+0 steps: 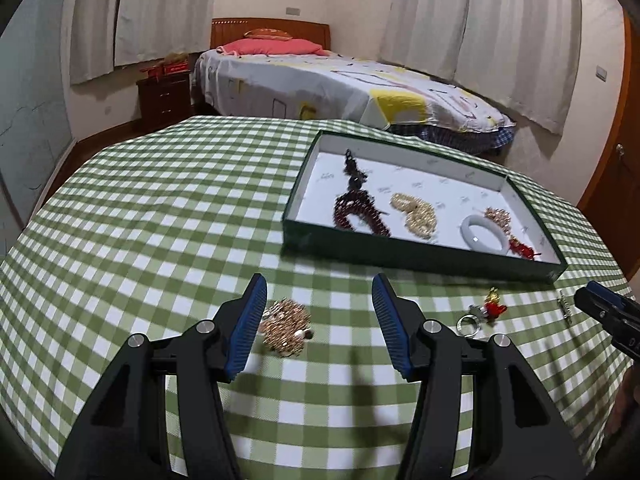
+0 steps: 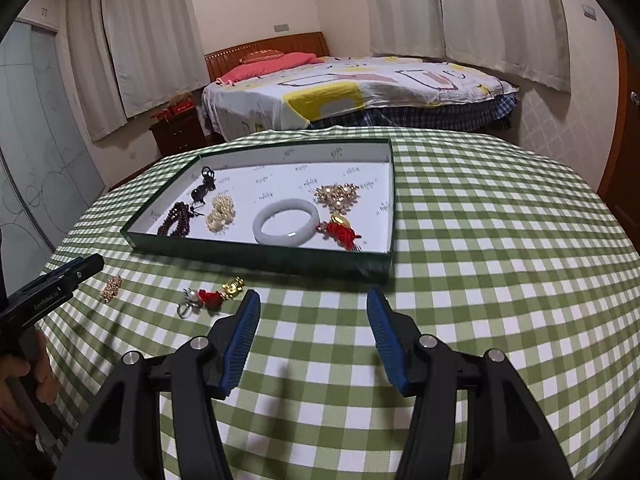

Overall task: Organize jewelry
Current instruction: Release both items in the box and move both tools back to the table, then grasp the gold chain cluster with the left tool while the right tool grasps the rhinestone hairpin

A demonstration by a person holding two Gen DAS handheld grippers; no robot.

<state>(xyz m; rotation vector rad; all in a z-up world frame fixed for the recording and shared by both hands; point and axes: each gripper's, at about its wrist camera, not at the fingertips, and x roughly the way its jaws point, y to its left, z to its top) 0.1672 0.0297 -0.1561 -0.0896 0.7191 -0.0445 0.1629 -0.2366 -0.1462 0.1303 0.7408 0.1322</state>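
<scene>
A dark green tray (image 1: 420,258) (image 2: 256,256) with a white floor holds dark red beads (image 1: 360,212), a pearl piece (image 1: 416,212), a white bangle (image 2: 286,222), a gold brooch (image 2: 338,196) and a red-and-gold charm (image 2: 340,232). On the checked cloth in front of it lie a gold brooch (image 1: 286,326) (image 2: 111,289) and a red-and-gold charm with a ring (image 1: 486,312) (image 2: 208,296). My left gripper (image 1: 320,300) is open just above the loose brooch, which lies by its left finger. My right gripper (image 2: 314,308) is open and empty, right of the charm.
A small silver piece (image 1: 564,306) lies on the cloth near the right gripper's tip (image 1: 600,300). The table has a green-and-white checked cloth (image 2: 500,260). A bed (image 1: 340,88) and a dark nightstand (image 1: 164,96) stand behind the table.
</scene>
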